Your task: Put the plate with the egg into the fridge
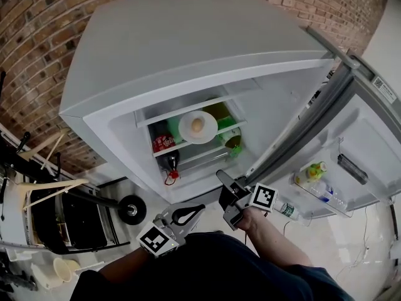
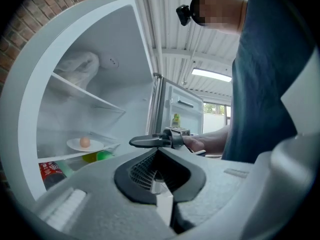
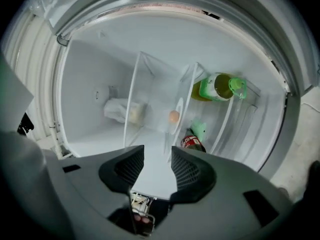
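Fridge (image 1: 188, 42) is open, with its door (image 1: 369, 124) swung out to the right in the head view. Brick wall (image 1: 37, 42) behind it.

Plate (image 1: 185, 129) is inside the fridge, flat on a clear middle shelf (image 2: 107, 146), with the egg (image 1: 197, 125) roughly at its centre. Nothing is touching the plate; both grippers are outside the compartment, well short of it.

Right gripper (image 3: 157, 156): jaws wide apart, nothing between them, only the fridge interior visible through the gap. It points level into the open fridge. The head view shows the hand (image 1: 250, 217) behind it and the marker cube (image 1: 264, 196) on top.

Left gripper (image 2: 159, 156): jaws together, nothing clamped. It is held low and close to the body, left of the right gripper in the head view.

Around the plate:
- green-capped bottle (image 3: 215, 86) of yellowish liquid, just beside it
- red can (image 1: 163, 144), one level lower on the left
- dark bottle (image 1: 170, 162), below the can
- white bag (image 3: 120, 111) on the shelf above
- small pale green item (image 3: 200, 129) near the can; can't tell what it is

The door rack (image 1: 338, 207) holds a small yellow-green bottle (image 1: 313, 170) and a clear bottle (image 1: 322, 190).
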### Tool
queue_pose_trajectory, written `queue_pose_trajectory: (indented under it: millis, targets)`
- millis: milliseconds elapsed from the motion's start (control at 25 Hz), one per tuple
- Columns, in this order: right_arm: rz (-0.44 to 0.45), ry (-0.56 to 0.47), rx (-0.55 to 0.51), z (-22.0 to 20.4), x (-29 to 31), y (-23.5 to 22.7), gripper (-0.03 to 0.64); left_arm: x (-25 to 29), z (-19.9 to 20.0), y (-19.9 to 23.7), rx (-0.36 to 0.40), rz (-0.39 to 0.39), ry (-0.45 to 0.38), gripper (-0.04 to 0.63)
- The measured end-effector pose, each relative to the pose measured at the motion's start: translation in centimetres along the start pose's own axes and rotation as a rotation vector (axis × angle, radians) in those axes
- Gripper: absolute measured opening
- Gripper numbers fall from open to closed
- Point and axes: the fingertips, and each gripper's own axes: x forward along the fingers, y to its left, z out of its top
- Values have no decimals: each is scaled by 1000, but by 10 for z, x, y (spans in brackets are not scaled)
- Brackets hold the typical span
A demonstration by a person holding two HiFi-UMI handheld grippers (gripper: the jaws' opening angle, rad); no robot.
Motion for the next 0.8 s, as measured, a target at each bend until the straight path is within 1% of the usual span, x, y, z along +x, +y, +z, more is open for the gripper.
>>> queue_pose_trajectory:
  millis: [80, 160, 360, 640, 800]
  targets:
    - [31, 27, -28, -6, -11, 9, 173, 2, 2, -1, 2, -8, 2, 5]
    - [59, 57, -86, -13, -22, 20, 166, 2, 1, -2, -6, -15, 6, 3]
    - [76, 136, -286, -33, -43, 38, 131, 4, 3, -4, -7, -26, 1, 3]
    - [89, 219, -622, -54, -54, 56, 36, 7, 7, -8, -48, -49, 0, 4]
    - [79, 239, -772, -65, -57, 61, 21, 8, 8, -10, -49, -52, -1, 3]
